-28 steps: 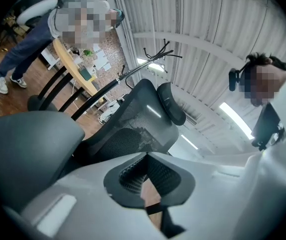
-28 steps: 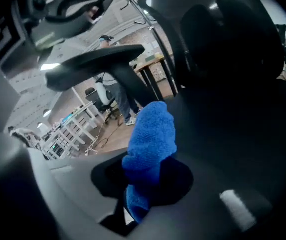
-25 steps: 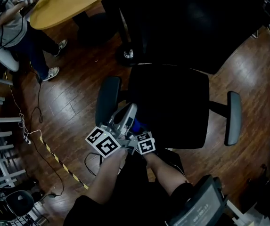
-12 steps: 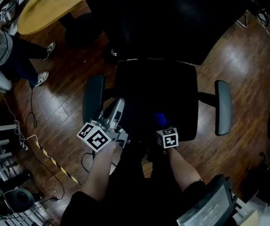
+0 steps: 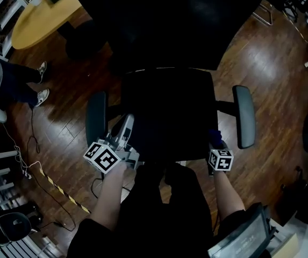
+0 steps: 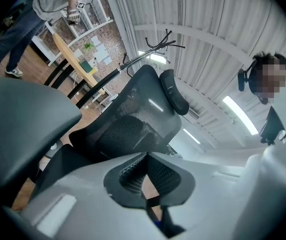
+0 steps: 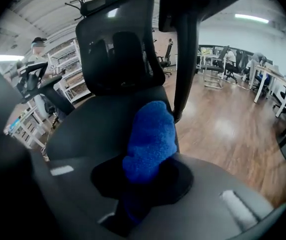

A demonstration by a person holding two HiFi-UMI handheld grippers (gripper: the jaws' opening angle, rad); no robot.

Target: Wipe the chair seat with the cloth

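Right gripper is clamped on the cloth at the 4 o'clock corner of the seat. Left gripper, jaws together and empty, sits at 8 o'clock. Wiping appears under way; the area already covered cannot be judged.

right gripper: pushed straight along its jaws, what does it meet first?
Probably the chair seat, near its right edge: the blue cloth clamped in the right gripper leads and would touch it first, with the backrest beyond. The armrest post stands close on the right; depth is unclear.
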